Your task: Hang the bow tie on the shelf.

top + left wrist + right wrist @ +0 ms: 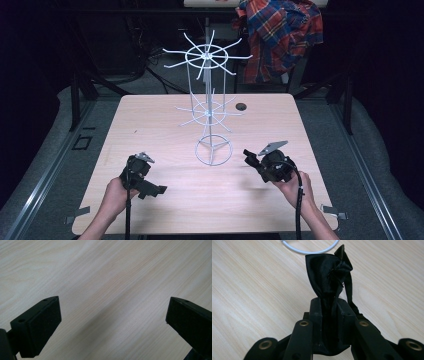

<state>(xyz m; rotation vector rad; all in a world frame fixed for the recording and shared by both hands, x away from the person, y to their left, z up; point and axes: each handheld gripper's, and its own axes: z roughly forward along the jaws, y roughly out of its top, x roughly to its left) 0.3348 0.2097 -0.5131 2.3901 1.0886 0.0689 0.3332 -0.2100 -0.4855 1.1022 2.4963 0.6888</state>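
Note:
A white wire display rack (209, 112) with two tiers of radiating hooks stands on a ring base at the middle of the wooden table (150, 125). My right gripper (329, 302) is shut on a small black fabric piece (325, 277), bunched and sticking up past the jaws; it sits just right of the rack's base ring (309, 250). In the high view that right gripper (248, 155) is held low over the table. My left gripper (159, 190) lies near the front left, and its jaws (112, 325) stand wide open over bare wood.
A plaid shirt (280, 35) hangs behind the table at the back right. A dark round hole (241, 106) sits in the tabletop right of the rack. Metal rails run along the floor on both sides.

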